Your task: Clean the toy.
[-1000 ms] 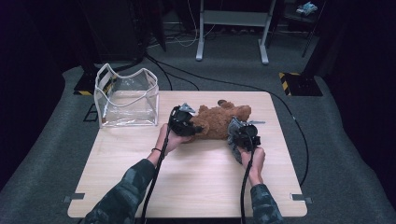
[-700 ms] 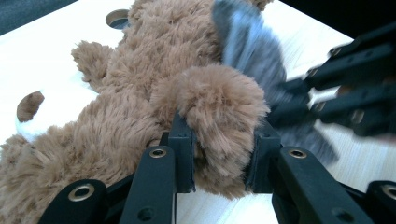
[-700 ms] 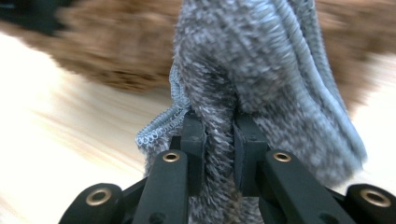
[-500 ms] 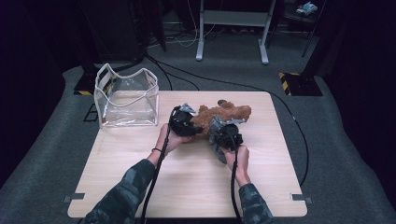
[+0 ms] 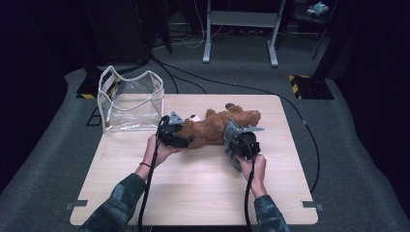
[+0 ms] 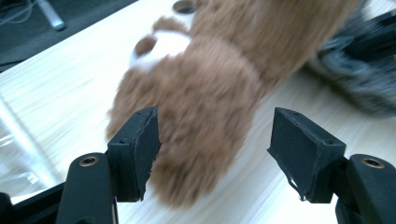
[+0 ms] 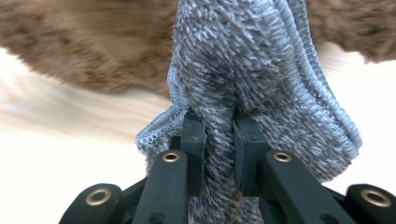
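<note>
A brown teddy bear (image 5: 215,128) lies on its side in the middle of the wooden table (image 5: 193,193). My left gripper (image 5: 180,136) is at its left end. In the left gripper view its jaws (image 6: 215,135) have just been opening and stand open around a furry limb of the bear (image 6: 205,102), which sits between the pads without being pressed. My right gripper (image 5: 233,137) is at the bear's right side. It is shut on a grey fuzzy cloth (image 7: 252,60), which bunches up between the pads (image 7: 219,130), with brown fur (image 7: 93,42) behind it.
A clear plastic bag (image 5: 130,99) with white trim stands open at the table's back left corner, close to the left gripper. Cables run across the grey floor behind the table, where a metal stand (image 5: 239,19) also stands.
The left gripper's jaws have opened off the bear's limb and the hand has slid a little to the left. The right gripper has shifted leftward with the grey cloth.
</note>
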